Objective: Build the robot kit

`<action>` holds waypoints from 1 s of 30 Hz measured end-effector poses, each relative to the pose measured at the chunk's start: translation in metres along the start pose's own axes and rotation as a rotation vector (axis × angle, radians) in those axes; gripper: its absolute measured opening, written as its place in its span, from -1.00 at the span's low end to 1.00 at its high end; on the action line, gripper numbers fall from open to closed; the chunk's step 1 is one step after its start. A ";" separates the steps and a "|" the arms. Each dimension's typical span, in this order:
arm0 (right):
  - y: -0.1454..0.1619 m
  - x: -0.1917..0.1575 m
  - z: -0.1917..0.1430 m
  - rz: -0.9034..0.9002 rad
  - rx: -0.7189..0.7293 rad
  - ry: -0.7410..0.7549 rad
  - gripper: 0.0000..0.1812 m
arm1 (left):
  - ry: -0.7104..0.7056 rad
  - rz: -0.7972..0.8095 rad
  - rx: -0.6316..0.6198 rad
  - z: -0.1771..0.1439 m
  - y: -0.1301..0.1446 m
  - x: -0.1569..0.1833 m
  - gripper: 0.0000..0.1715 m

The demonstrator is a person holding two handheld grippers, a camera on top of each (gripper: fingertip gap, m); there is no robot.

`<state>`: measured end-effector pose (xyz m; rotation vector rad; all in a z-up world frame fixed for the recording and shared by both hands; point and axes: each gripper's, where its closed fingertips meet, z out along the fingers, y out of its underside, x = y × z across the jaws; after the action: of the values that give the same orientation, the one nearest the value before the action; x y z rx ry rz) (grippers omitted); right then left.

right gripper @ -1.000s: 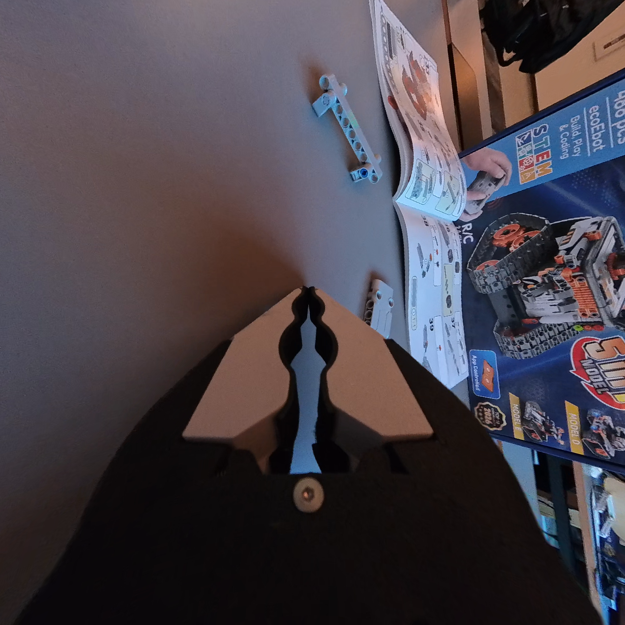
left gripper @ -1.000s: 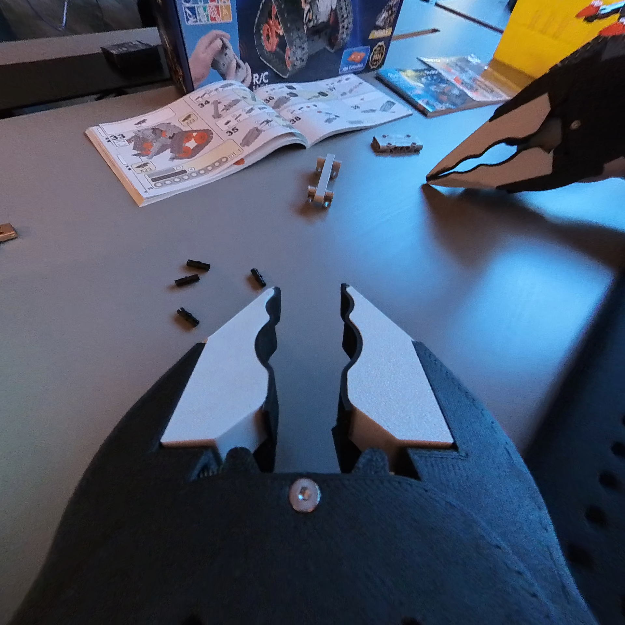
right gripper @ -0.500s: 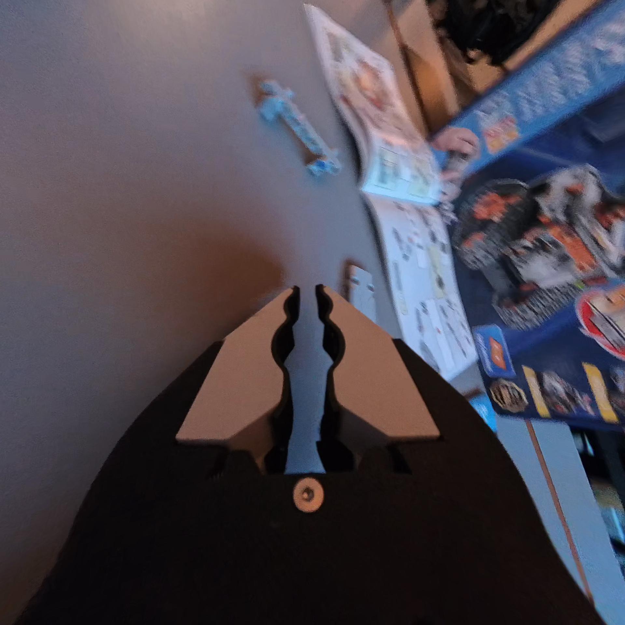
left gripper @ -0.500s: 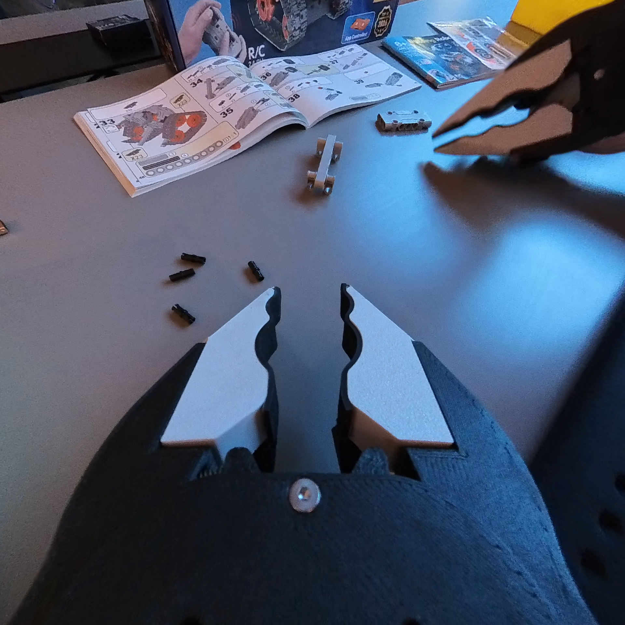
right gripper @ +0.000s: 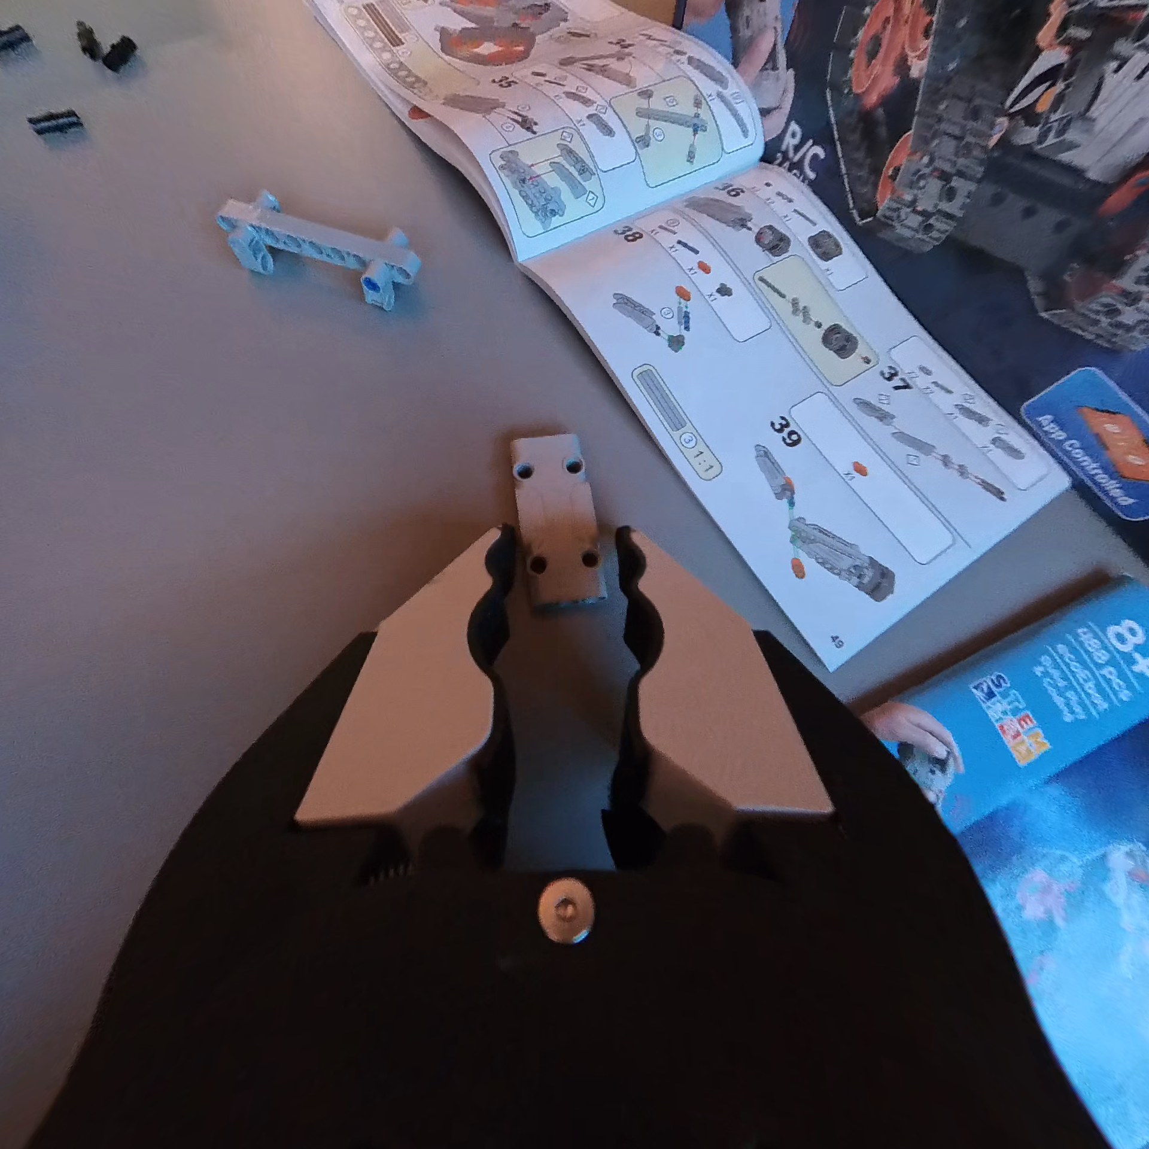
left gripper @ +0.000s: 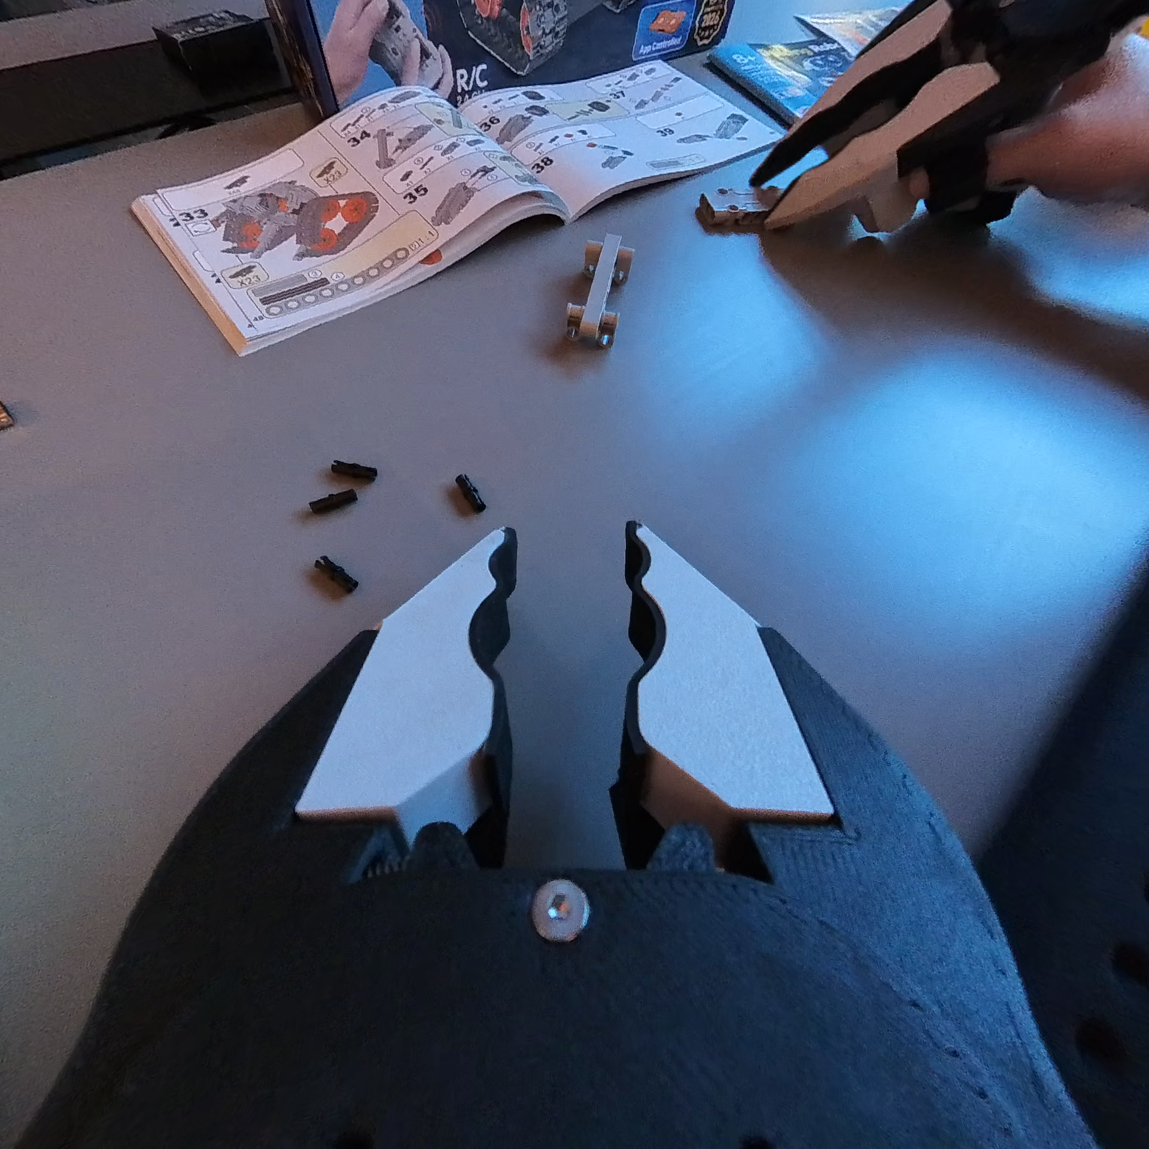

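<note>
My right gripper (right gripper: 562, 536) is open, its jaws on either side of the near end of a flat grey block (right gripper: 555, 516) with holes that lies on the grey table; it does not grip it. In the left wrist view the right gripper (left gripper: 766, 200) shows at the far right with that block (left gripper: 727, 209) at its tips. My left gripper (left gripper: 569, 535) is open and empty, low over the table. Several small black pins (left gripper: 469, 492) lie just ahead and left of it. A grey beam assembly (left gripper: 600, 292) lies farther ahead, and also shows in the right wrist view (right gripper: 317, 245).
An open instruction booklet (left gripper: 435, 180) lies at the back of the table (left gripper: 870, 497), with a blue toy box (left gripper: 528, 37) standing behind it. A blue leaflet (right gripper: 1057, 777) lies right of the right gripper. A small brown item (left gripper: 5, 415) sits at the left edge. There is about 25 cm between the tips of the two grippers.
My right gripper has swung round, opened from shut, and come down around the end of the flat grey block. My left gripper has stayed open and nearly still.
</note>
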<state>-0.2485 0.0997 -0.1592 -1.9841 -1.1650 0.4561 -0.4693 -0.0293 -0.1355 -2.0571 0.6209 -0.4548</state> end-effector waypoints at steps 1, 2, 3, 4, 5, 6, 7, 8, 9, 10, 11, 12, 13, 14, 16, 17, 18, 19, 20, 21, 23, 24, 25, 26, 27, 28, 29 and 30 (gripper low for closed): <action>-0.001 0.000 0.002 0.013 -0.002 -0.020 -0.63 | -0.001 0.006 -0.004 0.000 0.000 0.000 -0.61; -0.001 -0.001 0.003 0.022 -0.003 -0.038 -0.63 | -0.003 0.013 -0.010 0.001 0.001 0.001 -0.61; -0.001 -0.001 0.004 0.025 -0.004 -0.050 -0.63 | -0.004 0.019 -0.017 0.002 0.002 0.001 -0.61; -0.002 -0.001 0.004 0.026 -0.004 -0.059 -0.63 | -0.004 0.022 -0.027 0.003 0.003 0.002 -0.61; -0.001 -0.001 0.004 0.031 -0.004 -0.063 -0.63 | -0.004 0.025 -0.036 0.004 0.005 0.002 -0.61; -0.001 -0.001 0.004 0.030 -0.004 -0.063 -0.63 | -0.003 0.027 -0.044 0.004 0.006 0.002 -0.61; -0.002 -0.002 0.004 0.022 -0.002 -0.060 -0.64 | -0.004 0.028 -0.048 0.005 0.006 0.002 -0.61; -0.002 -0.002 0.004 0.011 -0.001 -0.056 -0.65 | -0.005 0.028 -0.048 0.005 0.006 0.002 -0.61; -0.002 -0.002 0.003 0.002 0.000 -0.052 -0.65 | -0.006 0.026 -0.046 0.005 0.006 0.002 -0.61; -0.002 -0.003 0.003 -0.007 0.001 -0.051 -0.66 | -0.005 0.022 -0.044 0.004 0.006 0.002 -0.61; -0.002 -0.003 0.003 -0.014 0.002 -0.048 -0.66 | -0.003 0.017 -0.044 0.004 0.005 0.001 -0.61; -0.002 -0.004 0.003 -0.017 0.003 -0.047 -0.66 | -0.002 0.013 -0.044 0.004 0.005 0.001 -0.61; -0.002 -0.005 0.003 -0.021 0.002 -0.059 -0.71 | -0.001 0.011 -0.043 0.004 0.005 0.001 -0.61; -0.002 -0.007 0.003 -0.024 0.002 -0.069 -0.73 | -0.001 0.011 -0.044 0.004 0.005 0.001 -0.61; -0.002 -0.007 0.003 -0.024 0.002 -0.069 -0.73 | -0.003 0.013 -0.046 0.005 0.006 0.001 -0.61; -0.002 -0.007 0.003 -0.032 0.003 -0.063 -0.73 | -0.003 0.014 -0.047 0.005 0.006 0.001 -0.61; -0.003 -0.007 0.003 -0.047 0.005 -0.052 -0.73 | -0.004 0.014 -0.047 0.005 0.006 0.001 -0.61; -0.003 -0.007 0.002 -0.071 0.009 -0.037 -0.73 | -0.004 0.012 -0.046 0.005 0.006 0.001 -0.62; -0.004 -0.007 0.002 -0.101 0.014 -0.019 -0.73 | -0.003 0.009 -0.045 0.005 0.006 0.001 -0.62; -0.005 -0.008 0.002 -0.139 0.020 0.002 -0.73 | -0.002 0.005 -0.045 0.005 0.005 0.000 -0.62; -0.010 -0.012 0.004 -0.238 0.044 0.029 -0.73 | 0.002 -0.009 -0.040 0.004 0.005 -0.001 -0.62; -0.013 -0.015 0.005 -0.280 0.053 0.037 -0.73 | 0.006 -0.019 -0.033 0.004 0.004 -0.002 -0.62; -0.015 -0.018 0.006 -0.314 0.062 0.042 -0.73 | 0.011 -0.033 -0.024 0.004 0.002 -0.003 -0.62; -0.018 -0.022 0.007 -0.346 0.072 0.042 -0.73 | 0.018 -0.047 -0.013 0.004 0.000 -0.005 -0.63; -0.021 -0.025 0.008 -0.378 0.085 0.046 -0.73 | 0.027 -0.060 0.002 0.003 -0.003 -0.006 -0.64; -0.025 -0.029 0.008 -0.415 0.101 0.049 -0.73 | 0.038 -0.072 0.019 0.003 -0.006 -0.006 -0.64; -0.031 -0.032 0.007 -0.461 0.117 0.055 -0.73 | 0.054 -0.085 0.033 0.004 -0.010 -0.006 -0.64; -0.038 -0.036 0.007 -0.513 0.139 0.064 -0.73 | 0.079 -0.099 0.042 0.004 -0.015 -0.004 -0.64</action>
<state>-0.2932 0.0830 -0.1367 -1.4960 -1.4946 0.1981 -0.4669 -0.0171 -0.1254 -2.0439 0.5525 -0.6045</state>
